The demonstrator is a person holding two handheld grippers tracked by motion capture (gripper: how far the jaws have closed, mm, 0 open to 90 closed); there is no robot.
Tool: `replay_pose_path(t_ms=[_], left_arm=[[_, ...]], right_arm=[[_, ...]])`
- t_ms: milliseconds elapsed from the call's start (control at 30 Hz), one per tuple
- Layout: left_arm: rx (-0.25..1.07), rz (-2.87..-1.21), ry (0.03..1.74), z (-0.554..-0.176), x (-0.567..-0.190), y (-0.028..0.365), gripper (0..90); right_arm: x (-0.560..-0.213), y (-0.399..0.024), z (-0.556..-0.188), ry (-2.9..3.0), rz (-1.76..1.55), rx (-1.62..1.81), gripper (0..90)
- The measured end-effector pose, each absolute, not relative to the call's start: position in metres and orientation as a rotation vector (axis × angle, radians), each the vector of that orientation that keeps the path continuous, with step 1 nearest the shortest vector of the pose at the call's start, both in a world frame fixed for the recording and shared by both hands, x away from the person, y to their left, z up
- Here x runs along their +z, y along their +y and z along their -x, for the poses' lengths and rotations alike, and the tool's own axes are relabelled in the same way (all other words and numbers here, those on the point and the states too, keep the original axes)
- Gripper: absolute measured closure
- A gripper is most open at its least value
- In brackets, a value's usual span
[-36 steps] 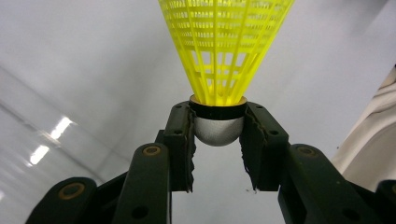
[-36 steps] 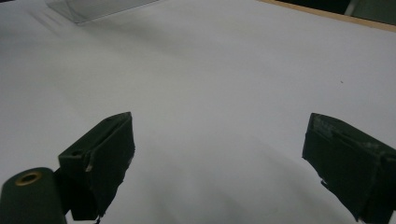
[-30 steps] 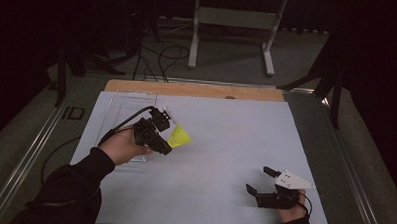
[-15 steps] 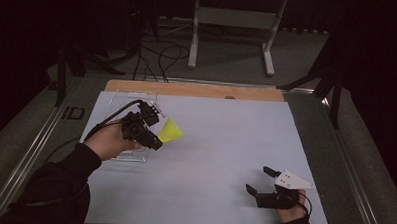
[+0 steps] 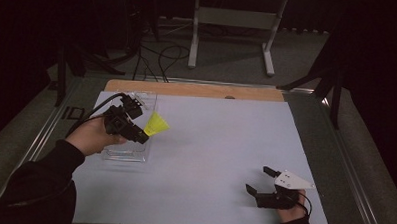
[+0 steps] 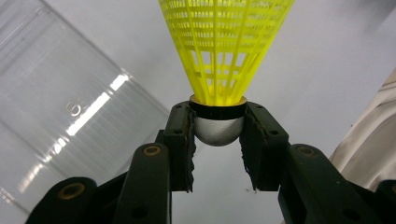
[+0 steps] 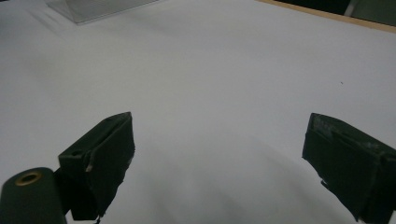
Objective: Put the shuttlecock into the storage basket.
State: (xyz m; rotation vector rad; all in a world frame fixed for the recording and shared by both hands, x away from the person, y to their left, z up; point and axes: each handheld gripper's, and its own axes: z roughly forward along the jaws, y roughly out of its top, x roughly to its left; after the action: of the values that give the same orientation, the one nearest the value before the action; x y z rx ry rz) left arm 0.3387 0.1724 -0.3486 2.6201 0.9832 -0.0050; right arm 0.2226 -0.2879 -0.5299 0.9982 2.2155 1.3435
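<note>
I have the left gripper (image 5: 144, 136) up off the table at the left side of the white mat (image 5: 215, 157), about halfway between the near and far edges. Its jaws are clamped on a yellow shuttlecock (image 5: 156, 125), pinching the rounded silver cap at its base from both sides. In the left gripper view the cap (image 6: 218, 128) sits squarely between the two black pads (image 6: 181, 140), with a dark band just above it and the yellow mesh skirt fanning out away from the jaws. From the high view the skirt points to the right and a little far, so the shuttlecock is carried tilted rather than upright, clear of the mat.

Just under and to the left of my left gripper lies a clear plastic container (image 5: 127, 152), resting on the mat by its left edge. In the left gripper view its transparent wall (image 6: 60, 121) runs along the left side, near the shuttlecock but not touching it. I cannot tell from here whether anything is inside it.

My right gripper (image 5: 263, 183) sits low at the near right corner of the mat, jaws spread wide with nothing between them; in the right gripper view I see bare mat between the two pads (image 7: 100, 161). Beyond the mat, a strip of wooden board (image 5: 187, 89) shows along the far edge.
</note>
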Motion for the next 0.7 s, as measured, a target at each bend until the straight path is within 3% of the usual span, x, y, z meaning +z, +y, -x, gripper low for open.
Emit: replay_pose_path(t_ms=[700], left_arm=[[0.092,-2.504,1.178,-0.347,-0.343,0.233,65.9]], right_arm=[[-0.530,-0.287,-0.223,2.223,-1.001,1.339,9.3]])
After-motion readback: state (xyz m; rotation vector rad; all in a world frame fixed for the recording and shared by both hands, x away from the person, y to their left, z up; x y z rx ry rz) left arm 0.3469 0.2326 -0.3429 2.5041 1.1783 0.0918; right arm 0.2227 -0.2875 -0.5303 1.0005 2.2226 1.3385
